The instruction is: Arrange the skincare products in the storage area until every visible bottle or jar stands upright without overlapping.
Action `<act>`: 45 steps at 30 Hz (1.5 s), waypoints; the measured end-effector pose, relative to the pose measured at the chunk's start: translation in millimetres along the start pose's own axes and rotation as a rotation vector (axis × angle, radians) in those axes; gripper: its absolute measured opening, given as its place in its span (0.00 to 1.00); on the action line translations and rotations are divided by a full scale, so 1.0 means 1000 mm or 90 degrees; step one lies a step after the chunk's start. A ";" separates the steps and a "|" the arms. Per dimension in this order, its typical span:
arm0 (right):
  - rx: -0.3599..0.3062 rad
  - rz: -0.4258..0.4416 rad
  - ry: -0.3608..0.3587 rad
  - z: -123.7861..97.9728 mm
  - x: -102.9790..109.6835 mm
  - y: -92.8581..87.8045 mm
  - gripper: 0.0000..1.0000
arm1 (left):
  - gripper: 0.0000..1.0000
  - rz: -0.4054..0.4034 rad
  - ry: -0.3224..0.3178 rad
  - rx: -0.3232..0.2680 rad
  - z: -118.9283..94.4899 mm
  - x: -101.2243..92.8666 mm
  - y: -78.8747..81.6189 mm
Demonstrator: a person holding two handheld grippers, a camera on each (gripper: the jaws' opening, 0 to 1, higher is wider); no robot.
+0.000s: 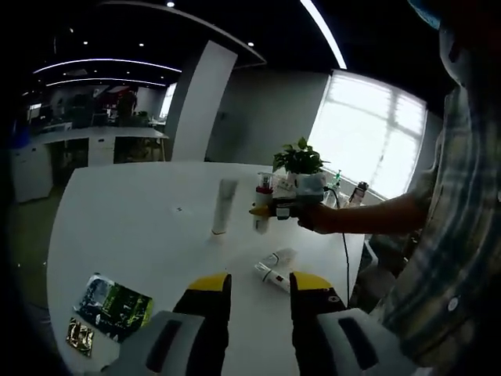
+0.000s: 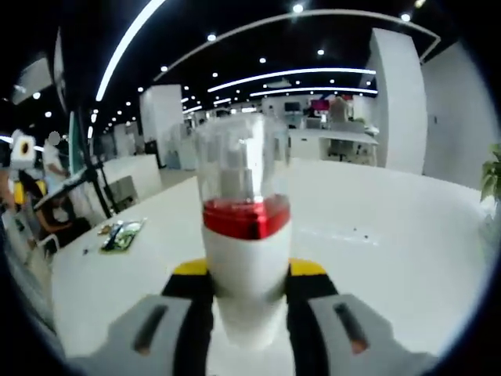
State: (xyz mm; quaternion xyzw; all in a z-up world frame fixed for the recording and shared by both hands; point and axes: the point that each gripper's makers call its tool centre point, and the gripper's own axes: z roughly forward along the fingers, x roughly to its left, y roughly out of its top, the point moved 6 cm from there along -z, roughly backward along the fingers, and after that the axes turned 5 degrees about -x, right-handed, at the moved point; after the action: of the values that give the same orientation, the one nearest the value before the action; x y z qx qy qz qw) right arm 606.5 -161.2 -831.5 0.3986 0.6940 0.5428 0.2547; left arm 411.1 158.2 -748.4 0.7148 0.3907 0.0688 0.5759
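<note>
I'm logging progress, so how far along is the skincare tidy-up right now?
Partly done. Done: one white tube stands upright on the table. In hand: the right gripper is shut on a red-banded bottle, held upright at the table beside the tube. Left: a tube lies flat ahead of the open, empty left gripper.

White surface (image 1: 133,211). White tube (image 1: 225,206), upright. White bottle (image 2: 244,235) with red band and clear cap. White tube (image 1: 275,266) lying flat. Green-and-black sachet (image 1: 114,306); small gold sachet (image 1: 79,336). Green plant (image 1: 298,159). Plaid sleeve (image 1: 454,235). Yellow-tipped black fingers (image 1: 207,301).
</note>
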 end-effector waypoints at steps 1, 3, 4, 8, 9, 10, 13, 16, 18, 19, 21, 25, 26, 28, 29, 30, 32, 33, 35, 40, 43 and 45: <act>-0.001 -0.001 0.000 0.000 -0.001 -0.001 0.33 | 0.31 0.001 0.002 0.004 0.000 -0.001 -0.001; -0.005 -0.010 -0.003 0.002 -0.005 -0.003 0.33 | 0.32 0.005 0.009 0.008 0.000 -0.003 -0.003; -0.008 -0.016 -0.003 0.003 -0.006 -0.005 0.33 | 0.32 0.004 0.013 0.010 0.000 -0.003 -0.004; -0.011 -0.014 -0.002 0.009 -0.010 -0.011 0.33 | 0.32 -0.001 0.024 0.007 -0.001 -0.007 -0.006; -0.012 -0.014 -0.002 0.009 -0.010 -0.012 0.33 | 0.32 -0.003 0.025 0.006 -0.001 -0.007 -0.006; -0.018 -0.014 -0.005 0.011 -0.010 -0.014 0.33 | 0.32 -0.008 0.029 0.005 -0.001 -0.008 -0.007; -0.031 -0.005 -0.008 0.015 -0.010 -0.016 0.33 | 0.32 -0.009 0.038 0.009 -0.002 -0.010 -0.009; -0.039 -0.012 -0.006 0.019 -0.012 -0.020 0.33 | 0.32 -0.010 0.044 0.012 -0.003 -0.011 -0.010; -0.041 -0.010 -0.005 0.021 -0.013 -0.022 0.33 | 0.32 -0.010 0.047 0.015 -0.003 -0.012 -0.010; -0.042 -0.013 -0.004 0.021 -0.013 -0.023 0.33 | 0.32 -0.010 0.049 0.015 -0.003 -0.012 -0.011; -0.047 -0.015 -0.001 0.023 -0.013 -0.026 0.33 | 0.32 -0.013 0.055 0.020 -0.002 -0.012 -0.012; -0.053 -0.020 0.002 0.026 -0.013 -0.029 0.33 | 0.32 -0.013 0.056 0.023 -0.001 -0.014 -0.013; -0.053 -0.020 0.003 0.026 -0.013 -0.030 0.33 | 0.32 -0.013 0.056 0.024 -0.001 -0.014 -0.013; -0.060 -0.013 0.004 0.026 -0.013 -0.033 0.33 | 0.32 -0.013 0.059 0.026 0.000 -0.014 -0.013; -0.060 -0.013 0.004 0.026 -0.013 -0.034 0.33 | 0.32 -0.013 0.059 0.027 0.000 -0.014 -0.012; -0.060 -0.017 0.005 0.026 -0.012 -0.036 0.33 | 0.32 -0.011 0.060 0.027 0.000 -0.015 -0.012; -0.056 -0.015 0.006 0.026 -0.013 -0.040 0.33 | 0.32 -0.010 0.061 0.028 0.001 -0.015 -0.013; -0.054 -0.016 0.007 0.026 -0.012 -0.042 0.33 | 0.32 -0.010 0.062 0.028 0.001 -0.015 -0.013; -0.062 -0.012 0.010 0.025 -0.012 -0.044 0.33 | 0.32 -0.010 0.063 0.028 0.000 -0.015 -0.013; -0.078 -0.006 0.016 0.024 -0.009 -0.046 0.34 | 0.32 -0.023 0.072 0.024 -0.002 -0.013 -0.017; -0.084 -0.009 0.018 0.023 -0.009 -0.047 0.34 | 0.32 -0.025 0.070 0.023 -0.002 -0.014 -0.017; -0.081 -0.007 0.020 0.023 -0.009 -0.047 0.35 | 0.32 -0.023 0.066 0.023 -0.001 -0.016 -0.017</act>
State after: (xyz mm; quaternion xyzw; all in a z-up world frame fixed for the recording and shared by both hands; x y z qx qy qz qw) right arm 616.3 -160.2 -883.2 0.3690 0.6645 0.5904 0.2713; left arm 391.6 149.8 -757.1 0.7133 0.4338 0.0882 0.5434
